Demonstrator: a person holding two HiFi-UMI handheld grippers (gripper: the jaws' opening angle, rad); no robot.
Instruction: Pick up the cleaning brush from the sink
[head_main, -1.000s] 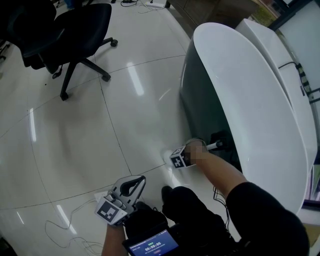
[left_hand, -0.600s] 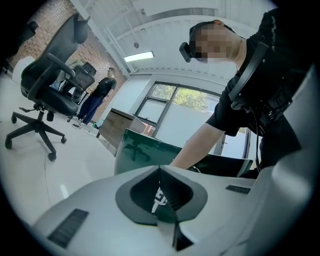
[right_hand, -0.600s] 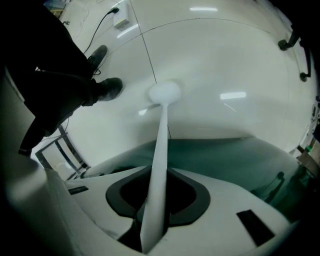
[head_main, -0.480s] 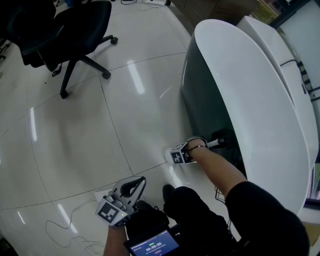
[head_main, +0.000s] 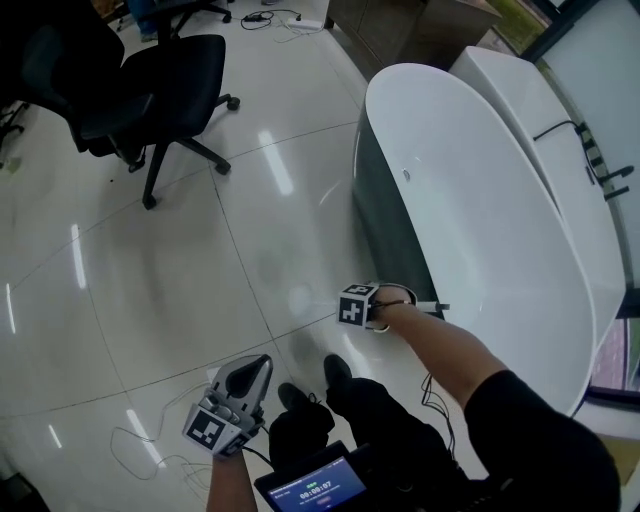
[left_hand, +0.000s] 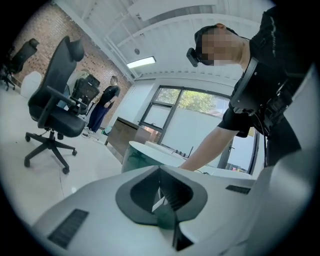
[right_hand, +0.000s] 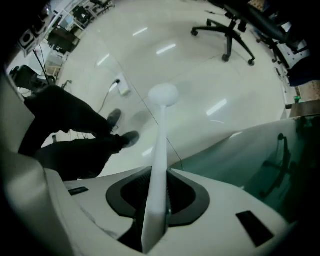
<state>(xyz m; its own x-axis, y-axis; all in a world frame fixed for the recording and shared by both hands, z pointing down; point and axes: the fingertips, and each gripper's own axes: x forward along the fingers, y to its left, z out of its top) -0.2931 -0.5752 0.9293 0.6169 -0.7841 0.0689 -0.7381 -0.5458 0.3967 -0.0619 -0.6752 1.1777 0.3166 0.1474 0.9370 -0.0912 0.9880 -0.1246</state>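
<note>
My right gripper (right_hand: 159, 200) is shut on the flat white handle of the cleaning brush (right_hand: 161, 145). The handle runs straight out from the jaws to a round white head (right_hand: 163, 94) above the floor. In the head view the right gripper (head_main: 375, 305) hangs beside the near rim of the big white tub (head_main: 480, 220), pointing steeply down. The brush is hard to make out there against the pale floor. My left gripper (head_main: 235, 390) is low at the left, held level over the floor. Its jaws (left_hand: 167, 200) are shut with nothing between them.
The tub's grey-green outer wall (right_hand: 250, 150) stands right of the brush. A second white basin (head_main: 560, 130) lies behind the tub. A black office chair (head_main: 150, 80) stands at the far left. Cables and a power strip (head_main: 150, 430) lie by my shoes (head_main: 335, 370). A person (left_hand: 102, 107) stands far off.
Both grippers have come up from near the floor. The right one rose from the tub's foot to beside its rim with the brush in it, and the head view now shows more of the tub.
</note>
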